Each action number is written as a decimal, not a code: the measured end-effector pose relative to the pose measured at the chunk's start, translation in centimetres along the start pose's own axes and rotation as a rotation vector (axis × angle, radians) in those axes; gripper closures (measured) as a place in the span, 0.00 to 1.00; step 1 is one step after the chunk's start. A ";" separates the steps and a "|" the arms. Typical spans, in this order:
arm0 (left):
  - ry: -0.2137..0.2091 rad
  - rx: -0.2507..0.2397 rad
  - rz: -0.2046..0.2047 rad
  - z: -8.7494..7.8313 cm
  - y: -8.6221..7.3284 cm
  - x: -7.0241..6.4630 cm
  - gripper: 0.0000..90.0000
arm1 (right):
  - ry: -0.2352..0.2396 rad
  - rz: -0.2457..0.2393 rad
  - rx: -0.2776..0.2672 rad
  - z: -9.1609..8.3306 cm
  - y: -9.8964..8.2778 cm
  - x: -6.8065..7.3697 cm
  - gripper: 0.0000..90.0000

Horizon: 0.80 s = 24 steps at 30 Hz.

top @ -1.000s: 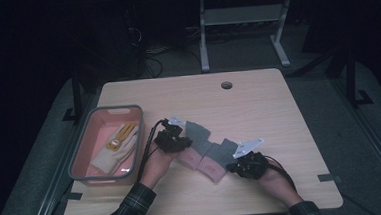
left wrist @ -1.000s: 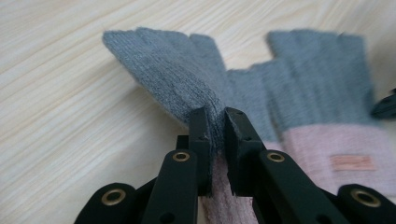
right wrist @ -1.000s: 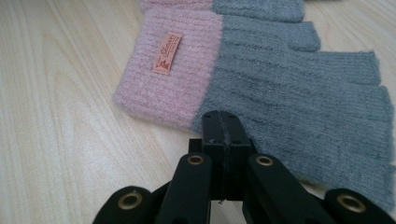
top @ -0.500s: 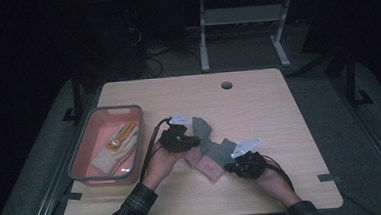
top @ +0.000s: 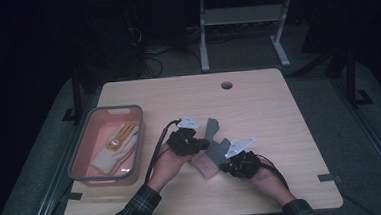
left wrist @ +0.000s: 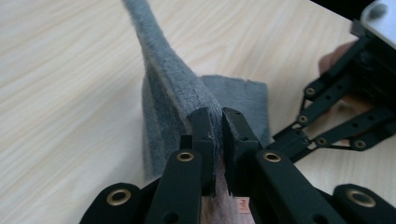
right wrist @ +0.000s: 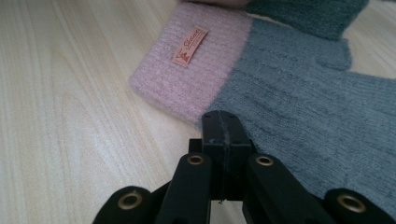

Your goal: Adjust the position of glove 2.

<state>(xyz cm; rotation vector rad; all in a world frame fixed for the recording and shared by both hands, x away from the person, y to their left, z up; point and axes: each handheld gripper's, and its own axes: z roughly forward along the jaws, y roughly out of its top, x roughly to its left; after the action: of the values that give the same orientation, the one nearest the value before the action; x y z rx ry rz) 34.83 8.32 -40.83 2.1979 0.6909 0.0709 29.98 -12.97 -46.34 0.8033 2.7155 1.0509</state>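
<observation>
Gloves (top: 212,151) of grey knit with pink cuffs lie near the front middle of the wooden table (top: 258,103), between the two hands. The left gripper (left wrist: 214,123) has its jaws clenched on a raised fold of the grey fabric, which stands up like a ridge between the pads; the jaws have closed a little more just now. The right gripper (right wrist: 223,126) has its jaws fully closed and rests on the edge of the lower glove, near the pink cuff (right wrist: 187,70) with its small sewn label (right wrist: 190,45); whether any knit is pinched between the pads I cannot tell. To do this step well, I think the left gripper should lift slowly and keep the fold deep in the jaws, because such soft knit slips out easily, while the right one keeps the lower glove pressed down so only one layer comes up. To the left stands a pink bin (top: 81,154) with a grey rim, holding a pale work glove (top: 114,144); it is near the left hand. Toward the far side, up to the cable hole (top: 226,85), the table has much open room, but the front edge is close to both wrists.
</observation>
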 end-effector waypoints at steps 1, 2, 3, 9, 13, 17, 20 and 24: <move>-0.007 0.006 0.002 0.1 0.0 -0.2 0.93 | 0.000 0.004 0.001 0.0 0.0 0.0 1.00; -0.011 0.008 0.004 0.3 0.0 -0.3 0.93 | 0.000 0.004 0.000 0.0 0.0 0.0 1.00; -0.016 0.010 0.008 0.4 0.0 -0.5 0.93 | 0.000 0.001 0.000 0.0 0.0 0.0 1.00; -0.059 0.021 0.017 1.2 -0.2 -1.2 0.92 | 0.002 0.002 0.004 -0.1 0.0 0.0 1.00; -0.080 0.025 0.022 1.4 -0.2 -1.4 0.91 | 0.005 0.007 0.006 -0.1 -0.1 0.0 1.00; -0.097 0.015 0.007 1.4 -0.2 -1.5 0.90 | 0.004 0.006 0.007 -0.1 -0.2 -0.1 1.00; -0.080 0.009 0.005 1.1 -0.2 -1.2 0.91 | 0.006 0.006 0.004 -0.3 -0.2 -0.1 1.00; -0.032 0.001 -0.015 0.4 -0.5 0.2 0.91 | 0.006 0.013 -0.002 -0.6 -0.4 -0.2 1.00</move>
<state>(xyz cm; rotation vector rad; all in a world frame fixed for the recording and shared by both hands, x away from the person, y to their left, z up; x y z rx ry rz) 34.87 8.39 -41.51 2.1901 0.6895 0.0281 29.81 -13.67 -46.12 0.8207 2.7169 1.0601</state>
